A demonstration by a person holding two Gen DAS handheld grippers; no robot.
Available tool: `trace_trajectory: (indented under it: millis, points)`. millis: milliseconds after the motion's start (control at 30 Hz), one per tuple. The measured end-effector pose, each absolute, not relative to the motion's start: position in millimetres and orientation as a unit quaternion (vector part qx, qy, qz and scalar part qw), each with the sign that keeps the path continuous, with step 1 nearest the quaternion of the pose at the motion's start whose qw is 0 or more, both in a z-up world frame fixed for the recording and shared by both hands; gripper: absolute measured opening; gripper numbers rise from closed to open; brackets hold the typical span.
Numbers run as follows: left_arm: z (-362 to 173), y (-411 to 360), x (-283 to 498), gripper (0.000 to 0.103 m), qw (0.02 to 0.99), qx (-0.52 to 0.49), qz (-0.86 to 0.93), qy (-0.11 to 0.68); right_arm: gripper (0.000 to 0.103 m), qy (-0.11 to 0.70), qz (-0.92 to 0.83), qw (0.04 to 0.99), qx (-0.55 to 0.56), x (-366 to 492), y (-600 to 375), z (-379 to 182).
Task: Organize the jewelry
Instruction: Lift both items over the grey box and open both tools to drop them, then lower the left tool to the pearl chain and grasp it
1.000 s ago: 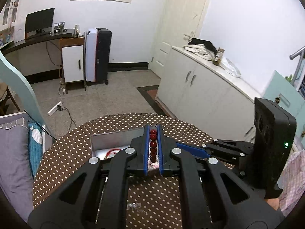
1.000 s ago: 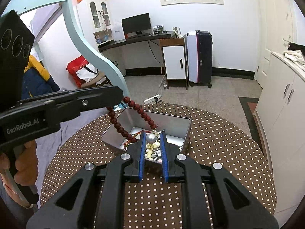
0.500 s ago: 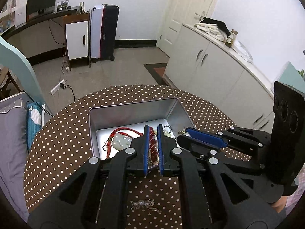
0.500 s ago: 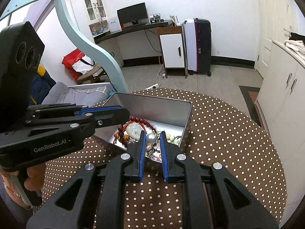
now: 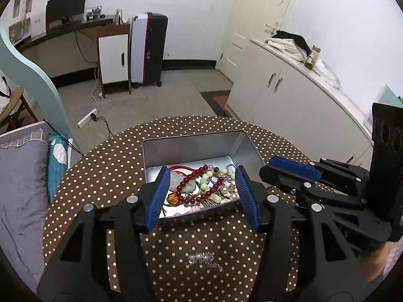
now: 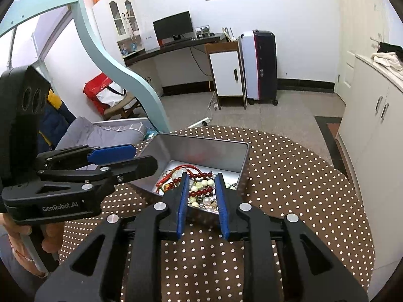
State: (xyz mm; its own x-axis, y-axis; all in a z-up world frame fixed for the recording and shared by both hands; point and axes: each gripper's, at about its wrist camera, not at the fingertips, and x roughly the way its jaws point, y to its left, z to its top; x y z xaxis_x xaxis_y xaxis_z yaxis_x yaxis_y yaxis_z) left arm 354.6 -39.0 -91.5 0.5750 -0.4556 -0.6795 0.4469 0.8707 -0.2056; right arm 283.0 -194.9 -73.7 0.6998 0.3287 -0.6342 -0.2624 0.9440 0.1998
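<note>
A silver tin [image 5: 194, 148] sits on the brown dotted table and holds a heap of jewelry. The dark red bead bracelet [image 5: 199, 188] lies loose on that heap, next to a pale jade pendant [image 5: 176, 183] on a red cord. My left gripper [image 5: 202, 193] hovers over the tin's near edge, its jaws opening wide with nothing pressed between them. My right gripper [image 6: 201, 198] hangs over the tin [image 6: 241, 151] too. Its jaws are opening a little, and pearls and beads [image 6: 201, 191] lie under the gap, free of the pads. A small clear trinket [image 5: 201, 259] rests on the table beneath my left gripper.
The table's round edge drops to the floor behind the tin. A bed with grey bedding [image 5: 20, 176] lies to the left and white cabinets [image 5: 289, 100] to the right. A hand [image 6: 47, 236] holds the left gripper's handle.
My left gripper came down over the tin and let go of the red bead bracelet, which now lies inside. My right gripper's jaws parted off the pearl piece.
</note>
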Motion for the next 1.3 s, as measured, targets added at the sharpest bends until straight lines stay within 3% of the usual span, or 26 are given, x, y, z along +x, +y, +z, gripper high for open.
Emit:
trace_trajectory:
  millis: [300,600,1067,1100,1167,1300]
  points:
    - [-93.6,-28.6,313.0,0.054,0.906,0.026,-0.228,0.356,0.029,0.333,0.159,0.929,0.020,246.4,-194.1,-66.2]
    - [-145.1,-37.9,295.5,0.054,0.890,0.043,-0.217,0.398,0.036,0.354,0.154,0.922,0.008,227.0,-192.6,-95.2]
    - [-180.5,-53.7,295.8,0.053,0.883,0.081,-0.195,0.420,0.039,0.366,0.153,0.917,0.024,226.2,-202.2,-111.6]
    - [-179.9,-55.5,295.9,0.053,0.883,0.084,-0.195,0.419,0.039,0.366,0.153,0.918,0.024,227.0,-202.5,-110.7]
    - [-179.2,-56.9,293.4,0.035,0.882,0.094,-0.200,0.416,0.039,0.362,0.153,0.919,0.026,228.4,-202.4,-108.2]
    - [-179.2,-57.2,290.3,0.029,0.882,0.099,-0.208,0.412,0.040,0.357,0.151,0.921,0.029,231.3,-202.7,-102.8]
